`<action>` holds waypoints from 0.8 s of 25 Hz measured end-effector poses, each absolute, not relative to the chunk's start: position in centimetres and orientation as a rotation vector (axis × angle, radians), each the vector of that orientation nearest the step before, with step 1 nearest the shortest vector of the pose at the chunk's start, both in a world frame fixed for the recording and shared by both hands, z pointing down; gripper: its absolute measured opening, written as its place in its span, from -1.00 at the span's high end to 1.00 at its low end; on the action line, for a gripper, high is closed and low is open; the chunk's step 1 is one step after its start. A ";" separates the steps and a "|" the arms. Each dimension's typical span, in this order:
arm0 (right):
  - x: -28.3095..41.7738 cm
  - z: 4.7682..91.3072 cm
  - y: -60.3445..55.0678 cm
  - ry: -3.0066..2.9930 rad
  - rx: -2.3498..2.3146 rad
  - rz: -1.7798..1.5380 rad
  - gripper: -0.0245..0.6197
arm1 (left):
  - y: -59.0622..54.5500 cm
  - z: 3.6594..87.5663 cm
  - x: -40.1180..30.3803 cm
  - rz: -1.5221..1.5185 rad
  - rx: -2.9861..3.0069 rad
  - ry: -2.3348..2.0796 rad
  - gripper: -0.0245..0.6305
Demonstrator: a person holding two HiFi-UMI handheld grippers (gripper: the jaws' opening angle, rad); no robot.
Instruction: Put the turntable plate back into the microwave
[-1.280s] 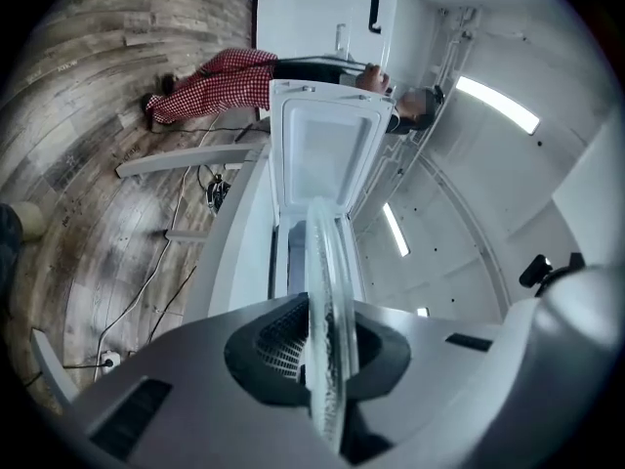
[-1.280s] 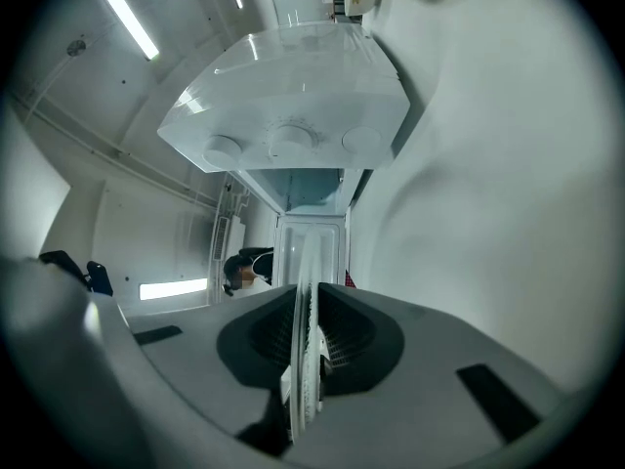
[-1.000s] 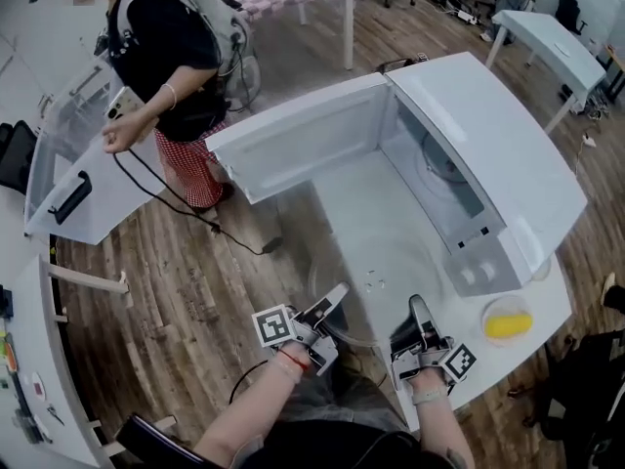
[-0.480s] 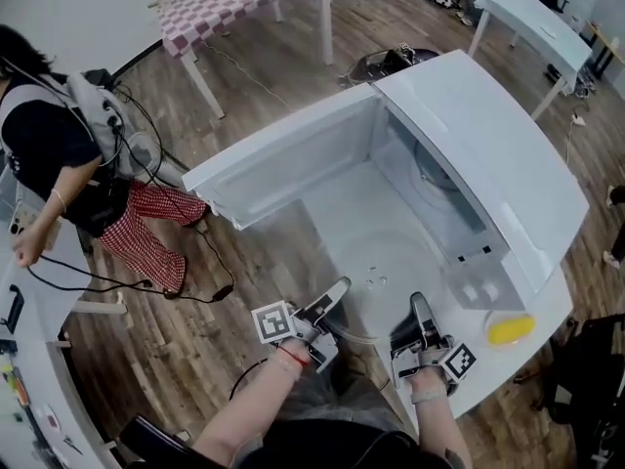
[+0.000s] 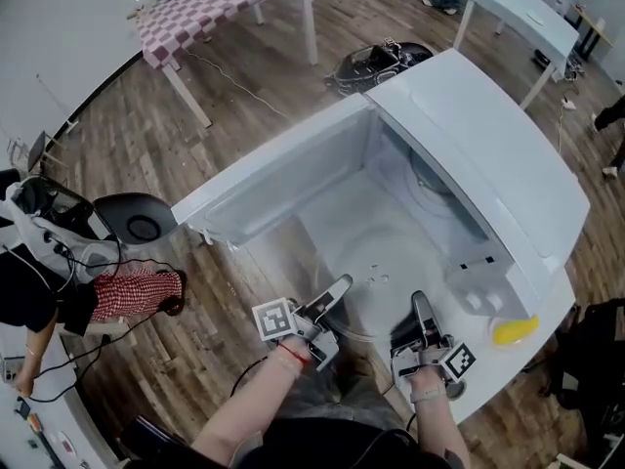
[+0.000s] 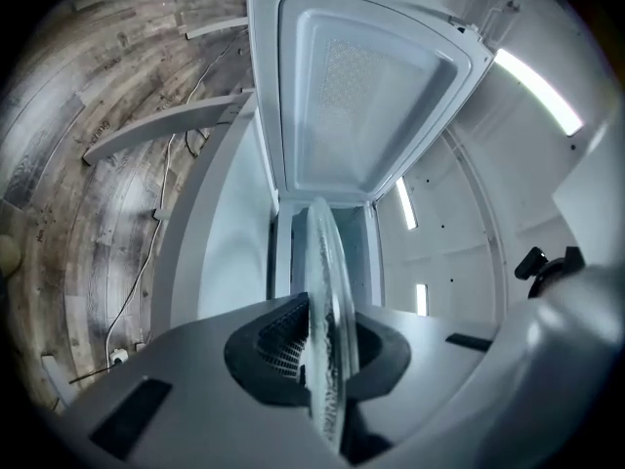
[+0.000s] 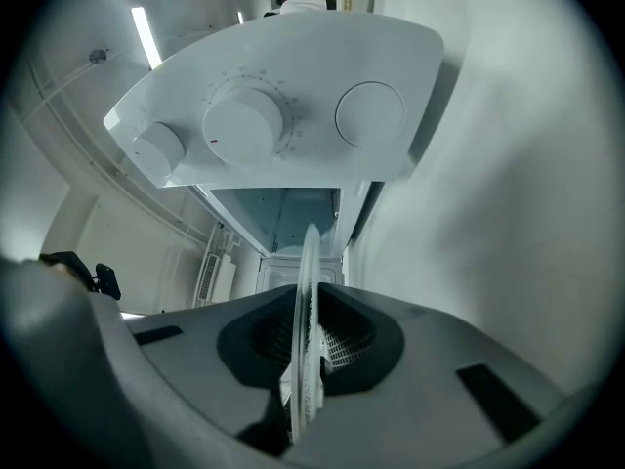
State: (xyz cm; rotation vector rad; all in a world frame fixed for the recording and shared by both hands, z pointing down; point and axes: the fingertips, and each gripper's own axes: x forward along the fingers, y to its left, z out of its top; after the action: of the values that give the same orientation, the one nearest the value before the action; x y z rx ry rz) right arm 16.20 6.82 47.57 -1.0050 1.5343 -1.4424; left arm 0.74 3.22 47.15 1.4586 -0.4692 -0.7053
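The clear glass turntable plate (image 5: 379, 283) hangs level just in front of the open white microwave (image 5: 488, 135), whose door (image 5: 283, 179) swings out to the left. My left gripper (image 5: 335, 293) is shut on the plate's left rim, and my right gripper (image 5: 418, 309) is shut on its right rim. The left gripper view has the plate (image 6: 327, 291) edge-on between the jaws of the left gripper (image 6: 317, 350), with the door ahead. The plate (image 7: 307, 301) is likewise pinched in the right gripper (image 7: 308, 350), below the microwave's knobs (image 7: 244, 120).
A yellow object (image 5: 514, 331) lies on the white table (image 5: 488, 384) right of the microwave. A person (image 5: 44, 291) stands at the far left beside cables on the wood floor. A checked table (image 5: 215, 3) and a white table (image 5: 513, 13) stand farther back.
The head view has swung, so the microwave sits slightly differently in frame. The person at the left has moved away toward the lower left. Both grippers keep hold of the plate in much the same place.
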 end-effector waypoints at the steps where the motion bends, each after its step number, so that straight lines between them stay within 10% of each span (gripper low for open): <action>1: 16.3 47.7 6.7 1.529 -1.013 -1.437 0.80 | 3.0 47.2 0.8 -0.697 1.461 -0.465 0.84; 20: 17.2 48.5 3.9 1.425 -1.121 -1.362 0.80 | -1.6 47.9 2.0 -0.605 1.442 -0.383 0.84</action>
State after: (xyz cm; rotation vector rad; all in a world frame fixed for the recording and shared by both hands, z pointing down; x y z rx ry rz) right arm 17.17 3.91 48.49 -1.1215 1.4254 -1.3620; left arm 2.04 -1.60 47.94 1.4417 -0.3826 -0.6047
